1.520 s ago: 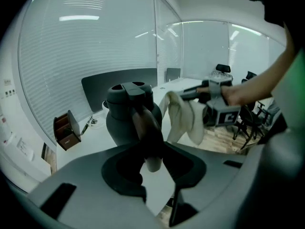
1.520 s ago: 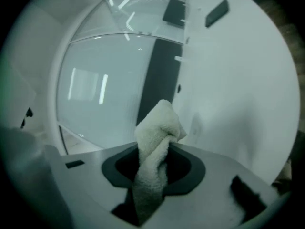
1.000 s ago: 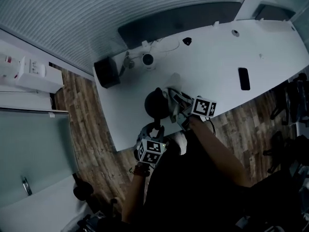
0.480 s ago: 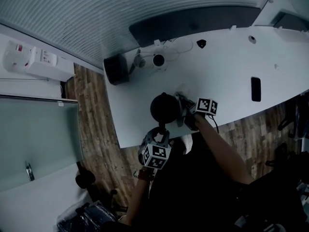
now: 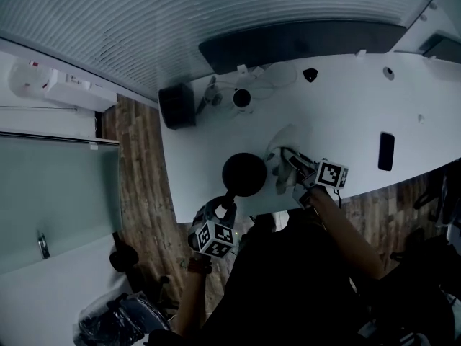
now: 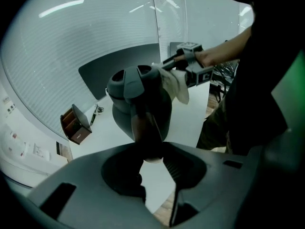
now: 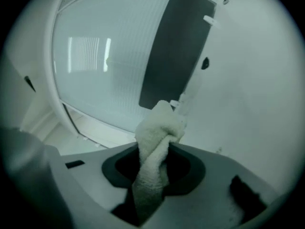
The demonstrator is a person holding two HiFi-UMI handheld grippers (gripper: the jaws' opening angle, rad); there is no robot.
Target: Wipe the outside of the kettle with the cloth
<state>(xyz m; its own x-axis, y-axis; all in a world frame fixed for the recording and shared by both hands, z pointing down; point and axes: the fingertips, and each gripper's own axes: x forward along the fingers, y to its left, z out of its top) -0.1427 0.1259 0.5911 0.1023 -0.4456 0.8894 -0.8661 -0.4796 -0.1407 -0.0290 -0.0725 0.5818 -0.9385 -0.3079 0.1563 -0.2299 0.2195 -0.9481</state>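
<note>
A: On the near side of the kettle (image 5: pixel 245 174), the left gripper (image 5: pixel 229 205) is clamped on the handle (image 6: pixel 147 128), jaws closed around it. The kettle is over the white table (image 5: pixel 346 114), close to its near edge. Can't tell if the base is sitting down or lifted.

B: Right side?

A: The right gripper (image 5: pixel 286 166) sits just right of the kettle, jaws pinched on the cloth (image 7: pixel 155 142). A wad sticks out past the tips. From the left gripper view the cloth (image 6: pixel 175 82) lies against the upper shoulder by the lid. It looks like contact, not certain. The right gripper view shows only table beyond the wad, no kettle.

B: So the wipe is under way, or about to be?

A: My read is mid-wipe on the upper right flank. To do it well, lead with the protruding wad so the jaw tips never touch the shell. Press lightly inward and let the left grip take the reaction through the handle. Then sweep top to base in overlapping passes.

B: The far side?

A: Turn the kettle by the handle toward the cloth instead of reaching round it. Risks: the cloth pulling out of the pinch, or the kettle twisting in the handle grip if the push is off-centre.
</note>
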